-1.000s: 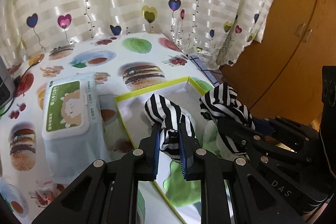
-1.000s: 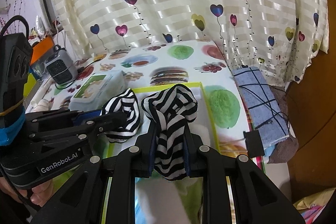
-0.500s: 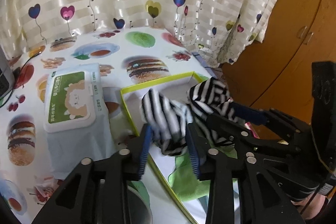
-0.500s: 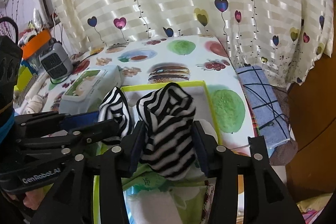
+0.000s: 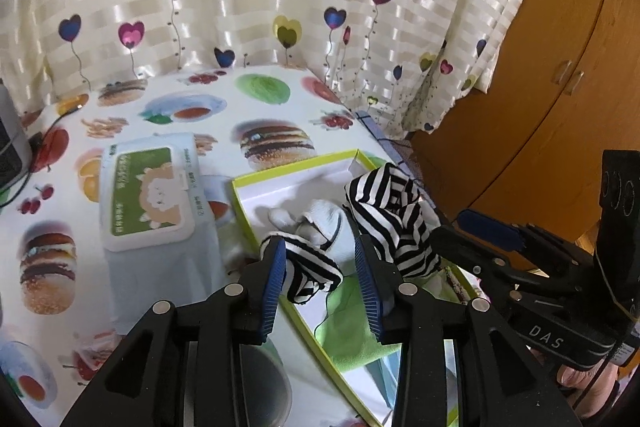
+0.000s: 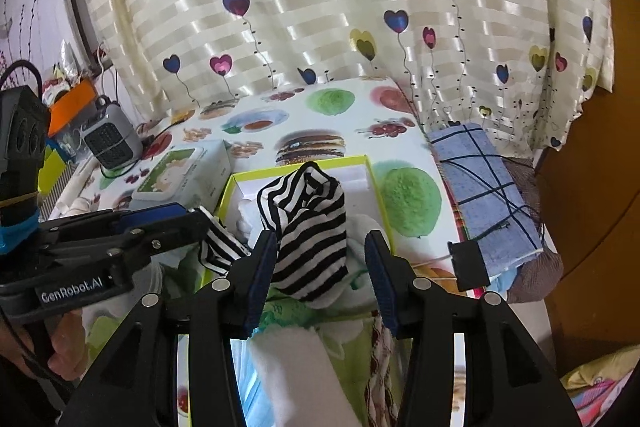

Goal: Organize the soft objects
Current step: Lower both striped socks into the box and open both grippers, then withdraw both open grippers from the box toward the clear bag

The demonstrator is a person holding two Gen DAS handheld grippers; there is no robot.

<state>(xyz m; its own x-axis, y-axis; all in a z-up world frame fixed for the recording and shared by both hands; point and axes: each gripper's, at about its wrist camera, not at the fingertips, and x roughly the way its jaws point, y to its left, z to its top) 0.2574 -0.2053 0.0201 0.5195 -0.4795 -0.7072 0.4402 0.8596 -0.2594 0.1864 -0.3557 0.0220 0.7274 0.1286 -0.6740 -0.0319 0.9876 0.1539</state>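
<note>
A black-and-white striped cloth lies in two bunches over a yellow-rimmed white box (image 5: 296, 165) (image 6: 304, 163). My left gripper (image 5: 322, 267) is open. The smaller striped bunch (image 5: 308, 267) sags on the box's near rim between its fingers, close to the left pad. My right gripper (image 6: 320, 259) is open too. The taller striped bunch (image 6: 308, 227) (image 5: 392, 219) stands between its fingers, leaning toward the left one and apart from the right pad. A white soft item (image 5: 320, 223) and a green cloth (image 5: 360, 327) lie inside the box.
A wet-wipes pack (image 5: 148, 195) (image 6: 180, 175) lies left of the box on the food-print tablecloth. A blue checked cloth (image 6: 480, 187) hangs at the table's right edge. A small grey heater (image 6: 112, 135) stands far left, a curtain behind, a wooden cabinet (image 5: 540, 107) to the right.
Both grippers have opened and let go of the striped cloth. The left bunch has dropped onto the box rim; the right bunch has slumped between the fingers.
</note>
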